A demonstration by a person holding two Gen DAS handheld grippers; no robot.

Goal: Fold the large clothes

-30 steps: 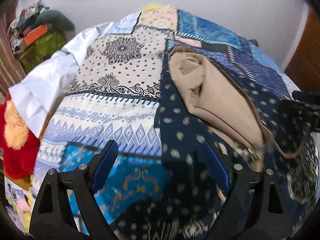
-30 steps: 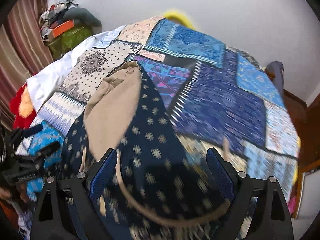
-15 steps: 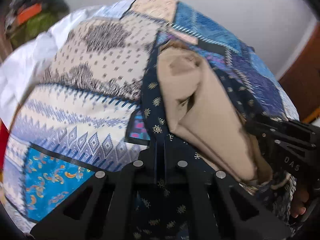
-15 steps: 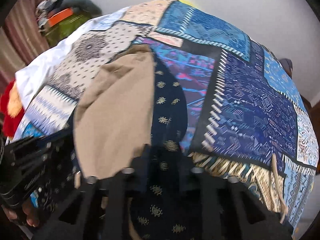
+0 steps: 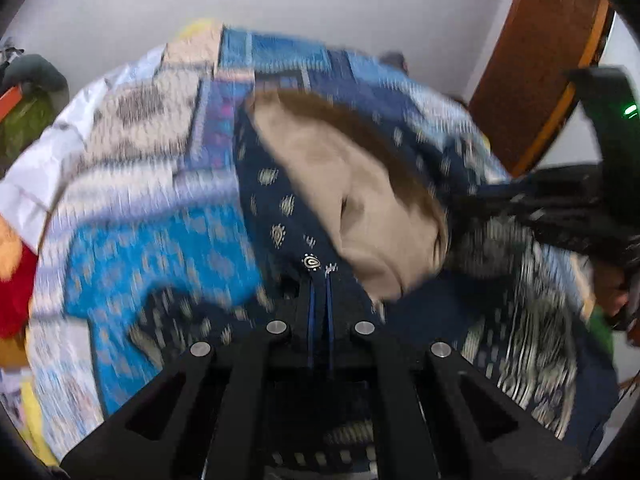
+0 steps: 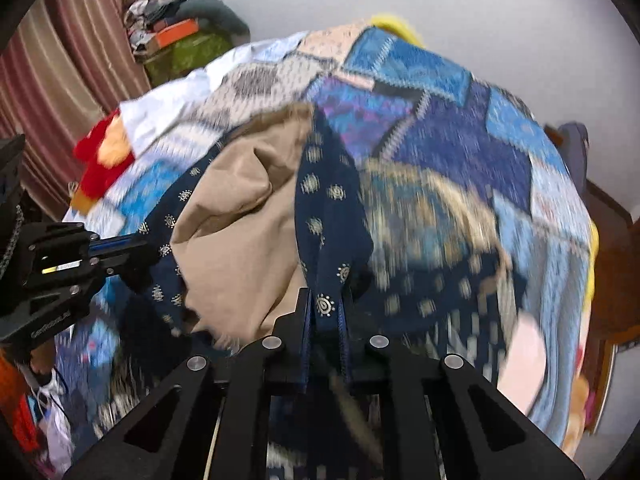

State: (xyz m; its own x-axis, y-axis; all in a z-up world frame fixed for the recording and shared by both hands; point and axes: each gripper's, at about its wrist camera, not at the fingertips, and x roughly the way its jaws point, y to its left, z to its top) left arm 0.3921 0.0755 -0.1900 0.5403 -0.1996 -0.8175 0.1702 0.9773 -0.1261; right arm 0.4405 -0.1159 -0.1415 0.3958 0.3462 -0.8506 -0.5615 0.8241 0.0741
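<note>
A large navy garment with gold motifs and a beige lining lies over a patchwork bedspread. My left gripper is shut on the garment's navy edge and lifts it. My right gripper is shut on another navy edge, with the beige lining bulging to its left. The left gripper also shows at the left of the right wrist view, and the right gripper at the right of the left wrist view. Both views are motion-blurred.
A red and orange plush toy lies at the bed's left edge by a white sheet. A pile of clothes and boxes stands by the striped curtain. A wooden door is at the right.
Both grippers closed on the garment's navy edges about half a second ago. They have since lifted and pulled the cloth, so the beige lining bunches between them.
</note>
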